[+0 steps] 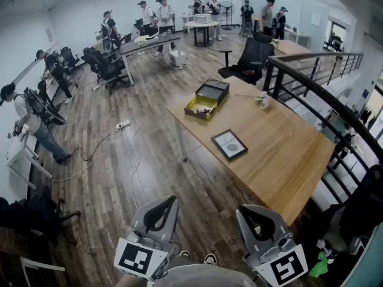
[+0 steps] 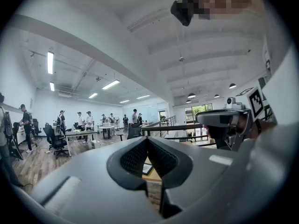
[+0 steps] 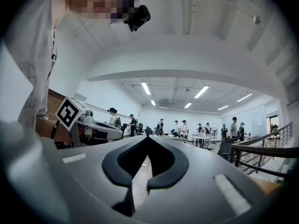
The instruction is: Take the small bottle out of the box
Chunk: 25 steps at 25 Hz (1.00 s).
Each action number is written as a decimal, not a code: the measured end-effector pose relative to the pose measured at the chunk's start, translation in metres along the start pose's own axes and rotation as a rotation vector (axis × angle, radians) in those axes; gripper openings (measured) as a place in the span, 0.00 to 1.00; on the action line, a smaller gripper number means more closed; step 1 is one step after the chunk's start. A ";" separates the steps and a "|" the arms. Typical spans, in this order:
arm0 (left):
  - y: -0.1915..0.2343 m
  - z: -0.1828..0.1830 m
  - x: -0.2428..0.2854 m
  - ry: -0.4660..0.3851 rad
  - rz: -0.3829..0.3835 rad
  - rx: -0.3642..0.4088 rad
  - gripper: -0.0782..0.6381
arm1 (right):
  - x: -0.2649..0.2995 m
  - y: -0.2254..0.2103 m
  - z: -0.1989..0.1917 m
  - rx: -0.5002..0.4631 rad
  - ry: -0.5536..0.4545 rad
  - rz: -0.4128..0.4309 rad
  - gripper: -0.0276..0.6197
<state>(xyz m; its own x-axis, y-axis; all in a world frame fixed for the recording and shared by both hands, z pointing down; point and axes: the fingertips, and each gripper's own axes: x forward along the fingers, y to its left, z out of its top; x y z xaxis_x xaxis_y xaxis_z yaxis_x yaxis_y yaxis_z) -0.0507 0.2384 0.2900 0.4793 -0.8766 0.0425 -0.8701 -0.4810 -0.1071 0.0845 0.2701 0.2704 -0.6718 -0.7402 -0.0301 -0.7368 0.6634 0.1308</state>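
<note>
Because the table (image 1: 281,154) stands well apart from the person, the step in hand looks like the approach, with no reach begun. At the left, the left gripper (image 1: 164,207) hangs low by the body; its own view shows the jaw tips pressed together with nothing between them.

Further right, near the table's far corner, sits the open box (image 1: 197,113) with a yellow inside, its dark lid (image 1: 213,91) lying just behind it. Something pale lies in the yellow part. This is probably the small bottle, though it is too small here to make out its shape or which way it lies. A framed picture (image 1: 229,144) lies flat on the table, nearer the person.

At the right, the right gripper (image 1: 254,220) is also held low, jaws closed and empty.

To do this well, the person should walk up to the box corner first and look down into it. One gripper should then open wide before it drops in from above. The other can steady the box wall so that the box does not slide.
</note>
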 end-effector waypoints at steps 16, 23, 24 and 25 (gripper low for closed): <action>-0.012 -0.008 0.013 0.032 0.012 -0.004 0.11 | -0.007 -0.008 -0.017 0.029 0.010 0.048 0.06; -0.013 -0.003 0.023 0.026 0.003 0.011 0.11 | -0.005 -0.004 -0.023 0.025 0.033 0.099 0.08; -0.011 -0.004 0.026 0.026 0.004 0.007 0.11 | -0.003 -0.006 -0.023 0.031 0.028 0.091 0.11; -0.010 -0.005 0.028 0.028 0.006 0.003 0.11 | -0.001 -0.010 -0.023 0.040 0.023 0.081 0.18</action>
<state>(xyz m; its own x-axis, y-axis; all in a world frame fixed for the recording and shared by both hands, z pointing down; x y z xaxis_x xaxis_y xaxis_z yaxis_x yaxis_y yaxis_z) -0.0297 0.2188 0.2970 0.4712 -0.8793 0.0692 -0.8724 -0.4762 -0.1107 0.0941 0.2619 0.2919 -0.7276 -0.6860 0.0015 -0.6830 0.7246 0.0920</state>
